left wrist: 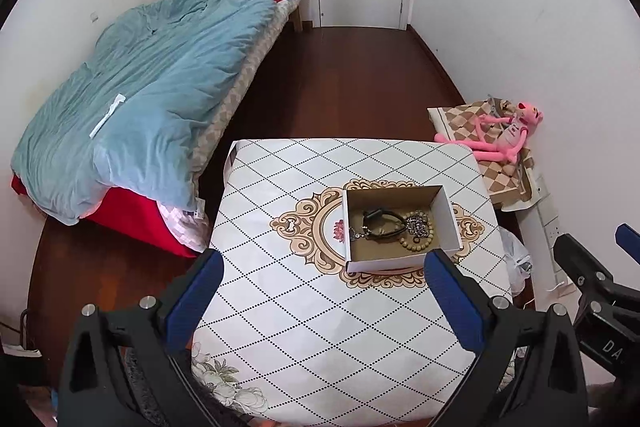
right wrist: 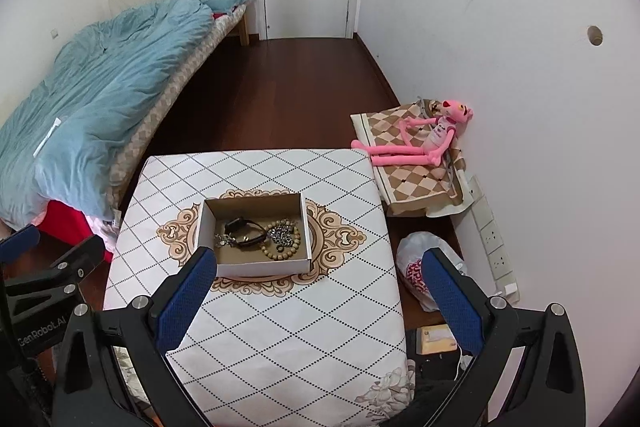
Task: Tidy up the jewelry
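box: small open white cardboard box (right wrist: 256, 235) sits mid-table on the diamond-pattern tablecloth (right wrist: 280, 327)
jewelry: black watch (right wrist: 242, 231), silver chain (right wrist: 282, 231), wooden bead bracelet (right wrist: 280, 251), all piled inside
left gripper (left wrist: 324, 295): wide open, holding nothing
right gripper (right wrist: 320, 295): same, spread wide, empty

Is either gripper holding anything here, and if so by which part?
Nothing is held. The left gripper and right gripper are both open above the table; the jewelry stays in the box.
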`<action>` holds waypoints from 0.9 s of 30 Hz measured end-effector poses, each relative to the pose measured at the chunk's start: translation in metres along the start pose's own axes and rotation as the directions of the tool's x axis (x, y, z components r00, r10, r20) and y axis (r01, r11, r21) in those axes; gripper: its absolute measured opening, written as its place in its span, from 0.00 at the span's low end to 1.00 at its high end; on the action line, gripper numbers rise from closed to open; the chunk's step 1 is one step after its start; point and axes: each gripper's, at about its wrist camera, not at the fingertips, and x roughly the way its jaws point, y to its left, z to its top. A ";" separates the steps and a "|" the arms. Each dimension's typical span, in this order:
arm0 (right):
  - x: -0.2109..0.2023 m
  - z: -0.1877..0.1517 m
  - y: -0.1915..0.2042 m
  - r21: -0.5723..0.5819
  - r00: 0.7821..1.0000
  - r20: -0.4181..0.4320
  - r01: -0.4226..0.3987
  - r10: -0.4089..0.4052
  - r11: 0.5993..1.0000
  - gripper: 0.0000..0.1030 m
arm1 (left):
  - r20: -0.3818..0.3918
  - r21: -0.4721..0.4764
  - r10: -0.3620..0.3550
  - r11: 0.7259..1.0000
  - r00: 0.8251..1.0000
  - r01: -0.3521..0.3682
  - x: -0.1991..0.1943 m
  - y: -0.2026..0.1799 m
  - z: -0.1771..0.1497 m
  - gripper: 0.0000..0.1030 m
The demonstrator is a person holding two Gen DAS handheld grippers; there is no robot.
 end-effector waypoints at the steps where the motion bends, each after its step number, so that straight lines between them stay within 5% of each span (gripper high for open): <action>1: 0.004 0.000 0.001 -0.001 1.000 -0.007 0.000 0.000 1.000 1.00 | -0.005 0.001 0.003 1.000 1.000 -0.003 0.002 0.001 0.000 0.99; 27: 0.041 -0.005 0.003 -0.014 0.997 -0.073 0.000 -0.001 1.000 1.00 | -0.066 -0.007 0.002 1.000 0.998 -0.003 0.031 0.001 -0.005 0.99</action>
